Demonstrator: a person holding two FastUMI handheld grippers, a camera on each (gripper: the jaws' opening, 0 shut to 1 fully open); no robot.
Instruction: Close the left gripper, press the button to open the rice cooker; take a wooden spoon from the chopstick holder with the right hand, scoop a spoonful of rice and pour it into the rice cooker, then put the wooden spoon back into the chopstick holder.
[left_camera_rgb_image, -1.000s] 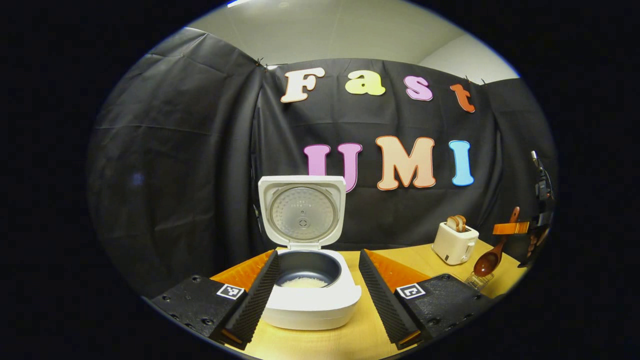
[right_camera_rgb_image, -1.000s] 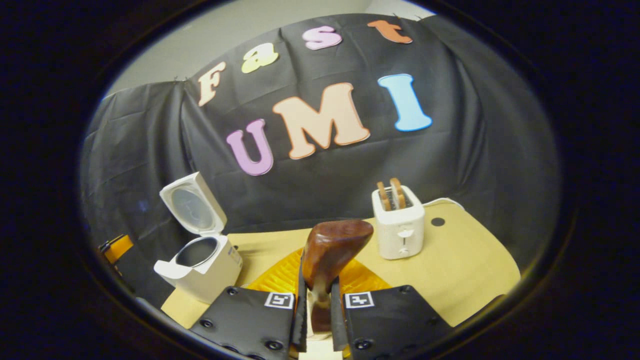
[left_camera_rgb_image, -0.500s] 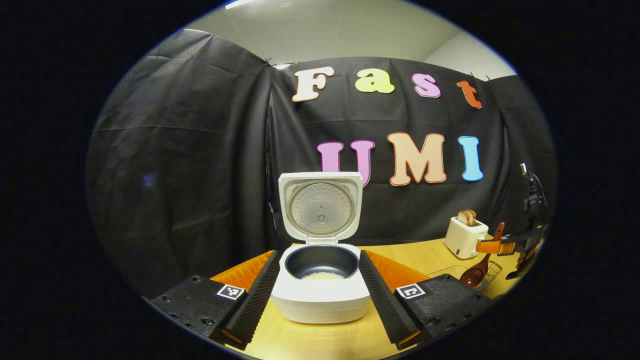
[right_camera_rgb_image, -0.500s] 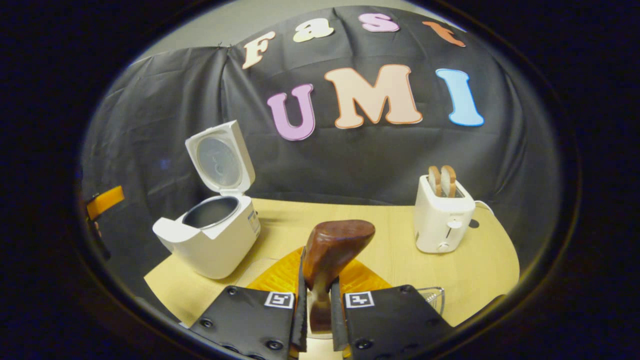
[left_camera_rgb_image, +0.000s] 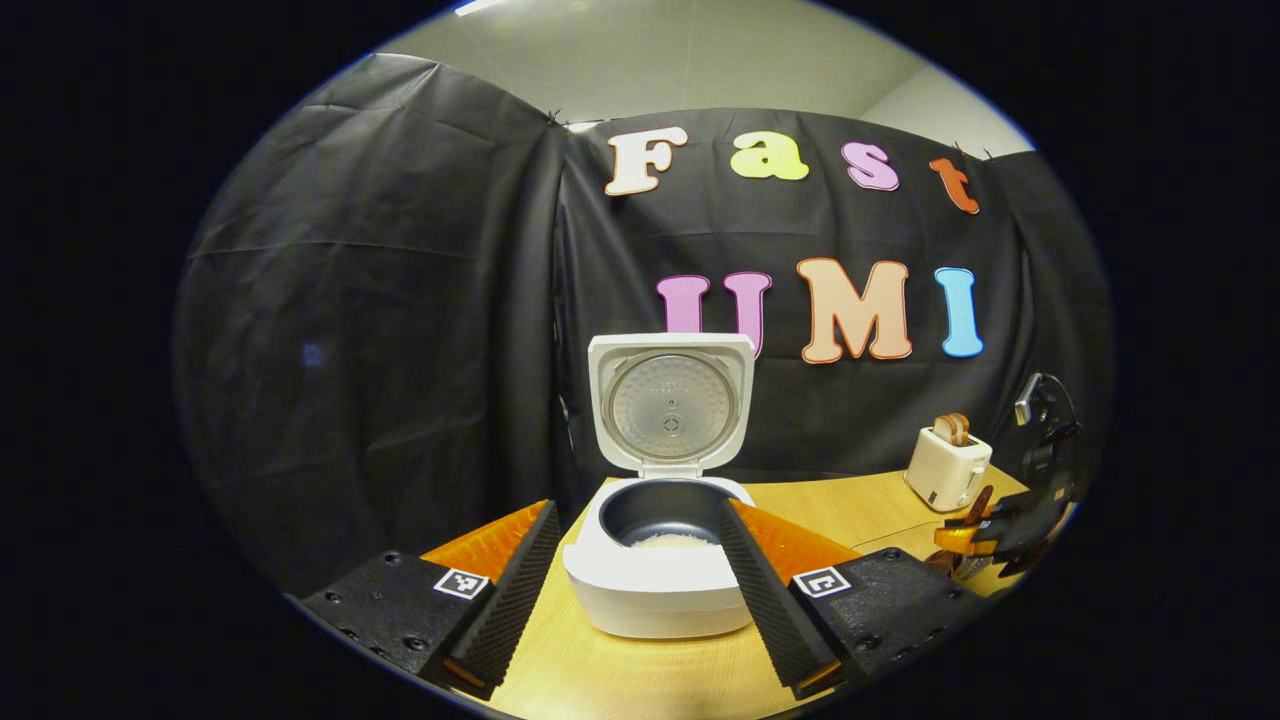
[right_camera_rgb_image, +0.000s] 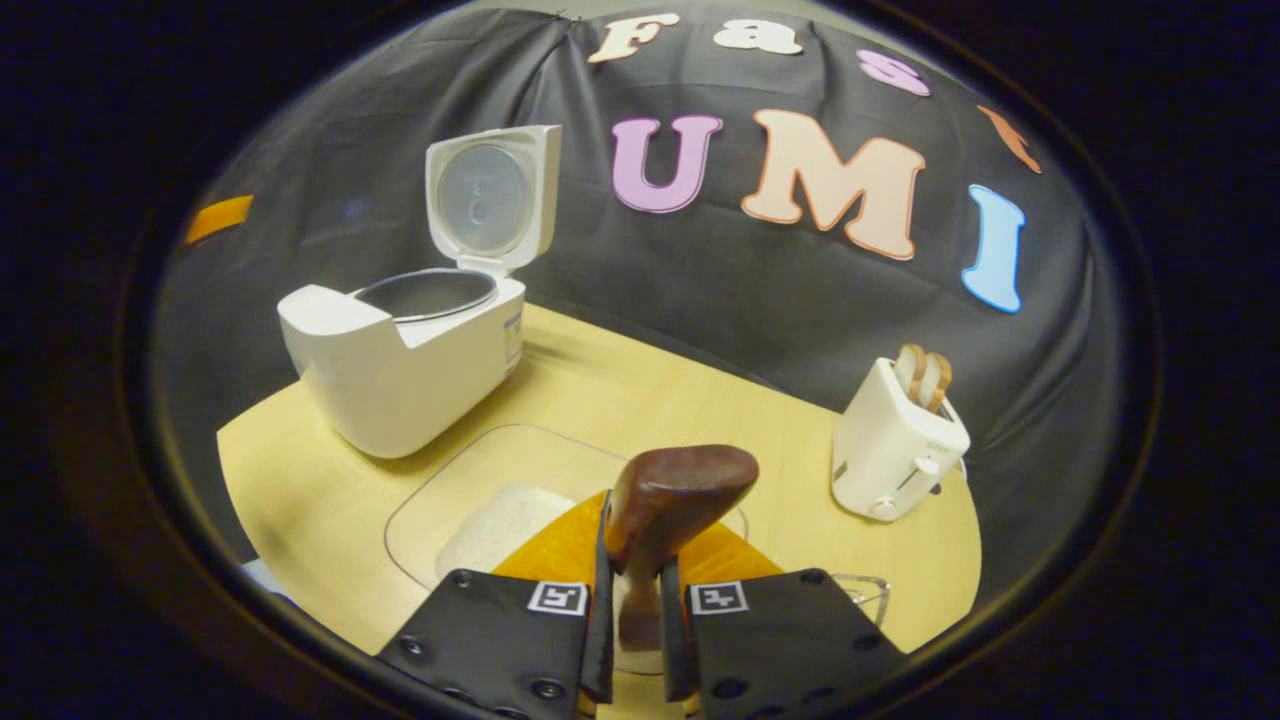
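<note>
A: Any writing to read on the rice cooker (left_camera_rgb_image: 660, 590)?

B: A small label on its side in the right gripper view, too small to make out. Each claw carries square black-and-white marker tags, patterns only, no words.

A: How does the left claw (left_camera_rgb_image: 634, 585) stand?

B: Wide apart, holding nothing. Its two fingers frame the rice cooker, one to either side of the white body, not touching it as far as I can see.

A: And the rice cooker itself?

B: On the tabletop (right_camera_rgb_image: 620, 400), lid (left_camera_rgb_image: 671, 403) standing upright at its back, dark inner pot exposed, a little white rice (left_camera_rgb_image: 668, 541) at the bottom of the pot.

A: The right claw (right_camera_rgb_image: 632, 620)?

B: Clamped on the wooden spoon (right_camera_rgb_image: 665, 505). Both fingers press the handle, and the brown bowl of the spoon rises just above the fingertips. In the left gripper view that claw sits low at the far right of the rice cooker, well apart from it.

A: What lies under the spoon?

B: A clear tray (right_camera_rgb_image: 440, 490) with a heap of rice, near the rice cooker's right side. A white toaster (right_camera_rgb_image: 895, 450) with two slices stands farther right of the rice cooker, by the black cloth.
</note>
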